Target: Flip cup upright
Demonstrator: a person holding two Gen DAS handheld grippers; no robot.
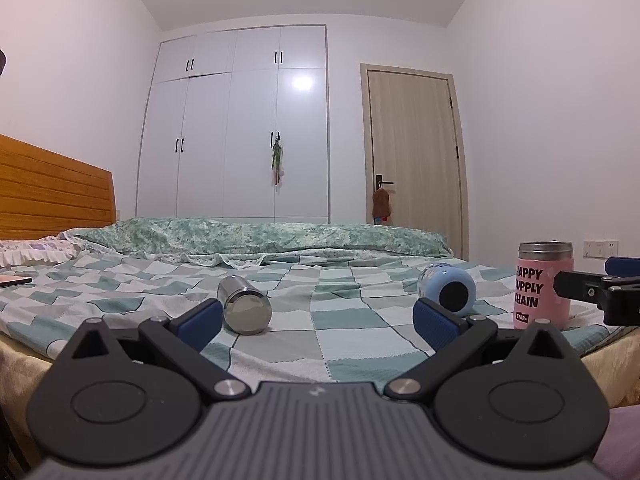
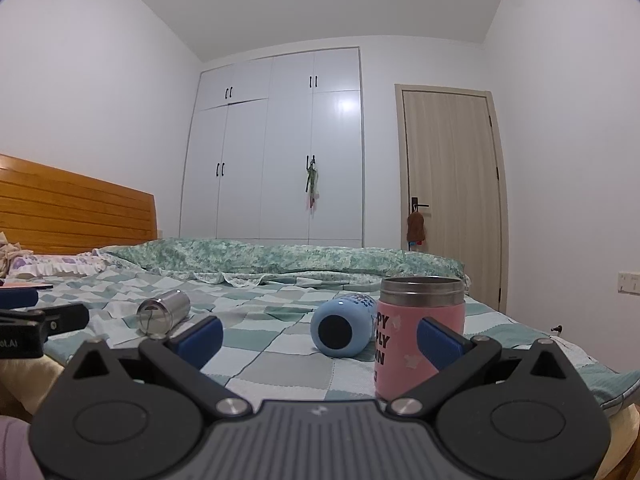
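Three cups are on the checked bedspread. A steel cup (image 1: 244,305) (image 2: 163,312) lies on its side at the left. A light blue cup (image 1: 447,289) (image 2: 340,327) lies on its side in the middle, base toward me. A pink cup (image 1: 543,284) (image 2: 420,336) with black lettering stands upright at the right. My left gripper (image 1: 318,320) is open and empty, low at the bed's near edge, facing the gap between the steel and blue cups. My right gripper (image 2: 320,334) is open and empty, its right finger just in front of the pink cup.
The bed (image 1: 340,332) carries a folded green quilt (image 1: 260,236) along its far side and a wooden headboard (image 1: 52,188) at the left. A white wardrobe (image 1: 240,120) and a closed door (image 1: 416,144) stand behind. The right gripper's finger shows in the left wrist view (image 1: 592,286).
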